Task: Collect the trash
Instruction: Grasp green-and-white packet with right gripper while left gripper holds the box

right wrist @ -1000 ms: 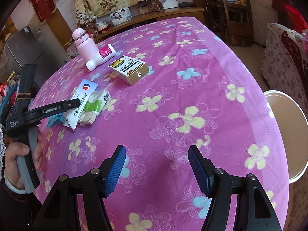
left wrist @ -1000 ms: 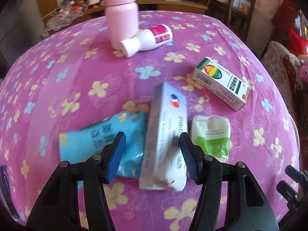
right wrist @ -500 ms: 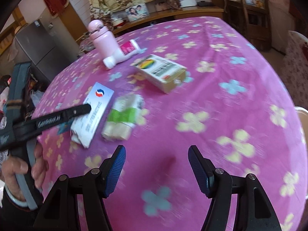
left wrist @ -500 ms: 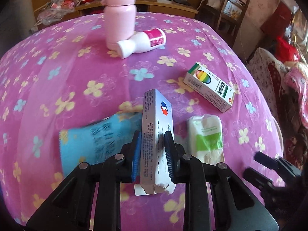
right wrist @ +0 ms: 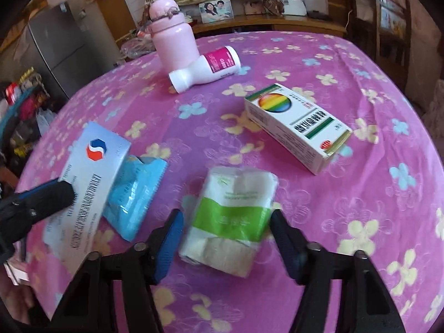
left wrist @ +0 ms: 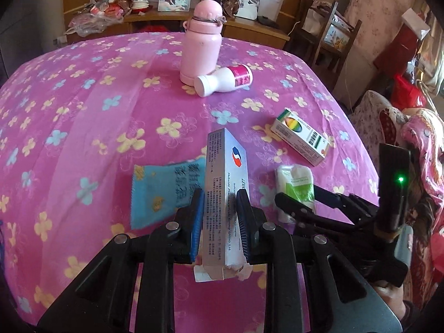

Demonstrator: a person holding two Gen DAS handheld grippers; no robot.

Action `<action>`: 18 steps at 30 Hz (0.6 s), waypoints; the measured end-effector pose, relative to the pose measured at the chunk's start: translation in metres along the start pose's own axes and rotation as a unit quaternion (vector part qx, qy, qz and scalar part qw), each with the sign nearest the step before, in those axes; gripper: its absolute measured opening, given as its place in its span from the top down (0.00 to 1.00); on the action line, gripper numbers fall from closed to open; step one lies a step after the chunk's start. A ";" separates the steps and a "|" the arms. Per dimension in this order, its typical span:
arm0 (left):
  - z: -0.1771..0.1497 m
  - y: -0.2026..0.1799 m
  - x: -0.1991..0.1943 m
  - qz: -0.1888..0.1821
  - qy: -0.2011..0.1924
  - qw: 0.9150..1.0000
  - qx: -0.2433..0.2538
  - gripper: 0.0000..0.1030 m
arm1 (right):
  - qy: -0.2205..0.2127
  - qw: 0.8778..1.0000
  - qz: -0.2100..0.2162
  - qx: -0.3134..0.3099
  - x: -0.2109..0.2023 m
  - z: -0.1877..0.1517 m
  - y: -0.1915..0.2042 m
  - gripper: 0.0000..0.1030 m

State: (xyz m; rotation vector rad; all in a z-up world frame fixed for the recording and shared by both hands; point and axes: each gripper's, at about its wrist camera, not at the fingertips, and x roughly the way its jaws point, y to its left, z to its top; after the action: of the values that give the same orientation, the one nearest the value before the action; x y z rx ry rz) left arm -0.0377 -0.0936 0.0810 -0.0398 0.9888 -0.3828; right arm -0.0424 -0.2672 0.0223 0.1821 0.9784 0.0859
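Two cardboard boxes: one silver medicine box (left wrist: pixel 225 194) with a red and blue logo, one white medicine box (right wrist: pixel 297 126) with a rainbow circle and green stripe; two soft packets: one blue foil packet (right wrist: pixel 134 190), one white tissue pack (right wrist: pixel 233 222) with a green band; two bottles: one pink flask (left wrist: pixel 201 45) standing upright, one white plastic bottle (left wrist: pixel 223 80) with a magenta label lying on its side; two framed photographs (left wrist: pixel 174 0) on the sideboard behind; two grippers, each with two fingers.

Silver box (left wrist: pixel 226 191): "Group (Jilin) Ltd", partly legible; red-blue emblem on top.
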 end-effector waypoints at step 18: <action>-0.029 -0.073 0.004 -0.026 0.006 0.999 0.040 0.79 | -0.035 0.999 0.026 0.017 -0.086 -0.052 -0.058 0.71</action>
State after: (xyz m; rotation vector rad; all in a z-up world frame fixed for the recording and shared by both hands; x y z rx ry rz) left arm -0.0816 -0.1594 0.0765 0.0077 0.9846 -0.4707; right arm -0.1342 -0.3312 0.0530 0.2415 0.9049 0.1101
